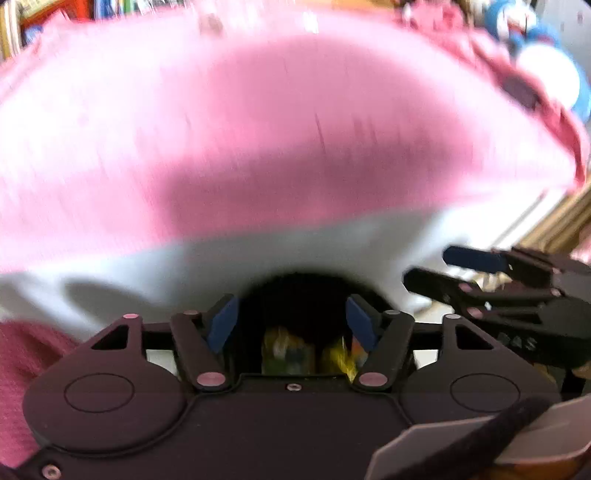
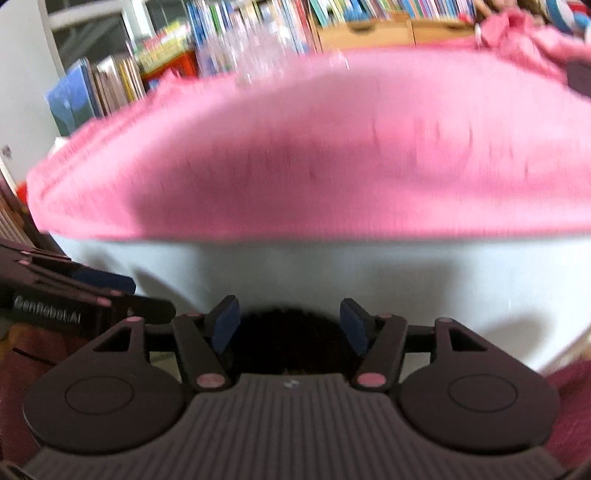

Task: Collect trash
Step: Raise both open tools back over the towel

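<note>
Both views are smeared by motion. My left gripper (image 1: 291,323) is open, its blue pads (image 1: 221,325) standing apart over a dark round opening (image 1: 295,295). Colourful yellow and green wrappers (image 1: 288,350) lie low in that gap, touching neither pad. My right gripper (image 2: 290,326) is open too, with only a dark round shape (image 2: 291,332) between its pads. Each gripper shows in the other's view: the right gripper (image 1: 436,269) close on the right, the left gripper (image 2: 147,295) close on the left. I cannot tell what the dark shape is.
A white surface (image 1: 221,266) runs ahead of both grippers, and a large pink cloth (image 2: 295,147) lies across its far part. Bookshelves (image 2: 221,44) and wooden drawers (image 2: 369,31) stand behind. A blue and white plush toy (image 1: 535,48) sits far right.
</note>
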{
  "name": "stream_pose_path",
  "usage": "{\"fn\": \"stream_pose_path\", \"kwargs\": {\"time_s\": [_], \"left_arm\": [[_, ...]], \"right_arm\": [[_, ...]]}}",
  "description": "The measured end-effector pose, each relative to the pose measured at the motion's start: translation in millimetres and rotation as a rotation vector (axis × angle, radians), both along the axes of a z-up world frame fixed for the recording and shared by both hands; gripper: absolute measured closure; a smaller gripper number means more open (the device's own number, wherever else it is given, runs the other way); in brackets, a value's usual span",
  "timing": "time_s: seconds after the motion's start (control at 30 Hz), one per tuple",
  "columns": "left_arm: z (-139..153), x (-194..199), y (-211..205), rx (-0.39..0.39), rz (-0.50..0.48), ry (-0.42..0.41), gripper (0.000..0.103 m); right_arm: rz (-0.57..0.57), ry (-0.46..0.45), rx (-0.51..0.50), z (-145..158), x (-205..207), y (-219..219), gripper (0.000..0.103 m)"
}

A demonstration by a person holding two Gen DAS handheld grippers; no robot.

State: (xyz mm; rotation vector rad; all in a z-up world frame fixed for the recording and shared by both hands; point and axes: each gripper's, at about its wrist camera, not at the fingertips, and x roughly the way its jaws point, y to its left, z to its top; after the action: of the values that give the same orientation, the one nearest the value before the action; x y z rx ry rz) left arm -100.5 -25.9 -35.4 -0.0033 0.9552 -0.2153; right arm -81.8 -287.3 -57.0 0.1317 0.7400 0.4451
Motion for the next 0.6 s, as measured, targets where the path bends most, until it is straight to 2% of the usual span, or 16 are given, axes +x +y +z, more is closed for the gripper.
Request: {"fn": "stream_pose_path", "kwargs": {"time_s": [0.1, 0.23, 0.33, 0.47, 0.6], "left_arm": [[24, 12, 8, -0.015, 0.026, -0.1, 0.027], [50, 34, 16, -0.002, 0.074, -0.225, 0.023], [65, 58, 25, -0.021, 0.104, -0.301, 0.019], [79, 98, 36, -0.062, 0.157, -0.366, 0.016], [86, 144, 43, -0.092, 0.196, -0.428, 0.015]], "right_arm": [[0.013, -0.075, 0.013, 25, 10, -2, 0.024], [0.015, -0.162, -0.008, 49, 30, 2, 0.02], [0.002, -0.205, -0.01, 61, 49, 4, 0.015], [-0.04, -0.207, 0.03, 73, 80, 3, 0.011], [-0.121, -0.163, 0.06, 76, 116, -4, 0.01]]}}
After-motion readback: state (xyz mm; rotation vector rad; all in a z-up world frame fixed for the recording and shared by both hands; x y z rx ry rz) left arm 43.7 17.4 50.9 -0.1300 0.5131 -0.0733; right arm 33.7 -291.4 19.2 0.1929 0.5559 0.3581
